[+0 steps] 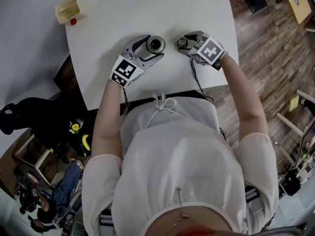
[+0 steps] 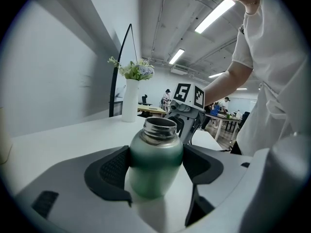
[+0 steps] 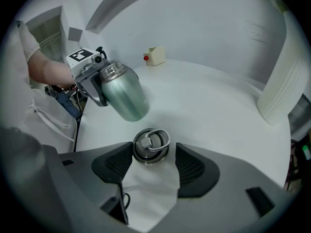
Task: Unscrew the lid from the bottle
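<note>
on the white surface (image 1: 147,14), near its front edge, a green metal bottle (image 2: 154,154) stood upright with its steel mouth bare, the left claw (image 2: 156,163) clamped round its body. just to its right lay the round dark metal lid with a wire ring (image 3: 151,144), between the parted jaws of the right claw (image 3: 153,153); one pad seemed to touch it, the other stood clear. both pieces looked stiff, smooth and probably slippery, best held round the bottle's middle and the lid's rim. the claw hid the bottle's base, and its contents could not be made out.
</note>
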{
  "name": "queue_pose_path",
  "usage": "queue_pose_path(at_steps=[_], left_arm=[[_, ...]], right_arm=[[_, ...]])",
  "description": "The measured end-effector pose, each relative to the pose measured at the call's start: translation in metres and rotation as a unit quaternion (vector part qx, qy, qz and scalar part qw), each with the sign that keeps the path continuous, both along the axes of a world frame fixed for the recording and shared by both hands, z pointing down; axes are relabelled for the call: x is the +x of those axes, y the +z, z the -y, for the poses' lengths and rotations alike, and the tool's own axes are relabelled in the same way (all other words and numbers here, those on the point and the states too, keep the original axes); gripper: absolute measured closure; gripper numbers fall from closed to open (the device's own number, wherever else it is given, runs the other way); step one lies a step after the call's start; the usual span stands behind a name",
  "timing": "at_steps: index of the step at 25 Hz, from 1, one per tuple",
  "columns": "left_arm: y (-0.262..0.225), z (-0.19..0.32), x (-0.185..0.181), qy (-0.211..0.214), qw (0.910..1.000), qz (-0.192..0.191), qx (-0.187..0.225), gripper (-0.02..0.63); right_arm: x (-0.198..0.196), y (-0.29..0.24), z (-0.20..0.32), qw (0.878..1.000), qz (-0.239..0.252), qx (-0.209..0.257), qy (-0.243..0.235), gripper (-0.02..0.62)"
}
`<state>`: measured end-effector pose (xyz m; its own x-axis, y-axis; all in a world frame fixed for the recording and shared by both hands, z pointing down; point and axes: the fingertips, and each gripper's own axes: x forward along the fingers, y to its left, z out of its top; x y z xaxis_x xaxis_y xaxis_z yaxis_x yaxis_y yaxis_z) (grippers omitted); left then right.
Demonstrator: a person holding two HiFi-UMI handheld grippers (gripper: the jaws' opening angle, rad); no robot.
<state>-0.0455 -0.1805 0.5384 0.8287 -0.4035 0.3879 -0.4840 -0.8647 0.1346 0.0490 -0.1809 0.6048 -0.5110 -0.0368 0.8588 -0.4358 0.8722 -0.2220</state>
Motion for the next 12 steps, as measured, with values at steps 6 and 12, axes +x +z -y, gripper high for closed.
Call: queue_pose_path(at_steps=[6,12], left_arm=[[0.004,-0.009,0.001,-0.009,0.9995,0.016,-0.024,0.245],[-0.031,-0.016,-0.021,-0.079,0.9967,0.004,0.018,0.247]], right_arm=[[0.011,-0.023,-0.002,0.998,0.026,0.044,0.032,0.282],[0.014,-0.074,0.0,0.989,0.089,0.094,0.07,0.304]])
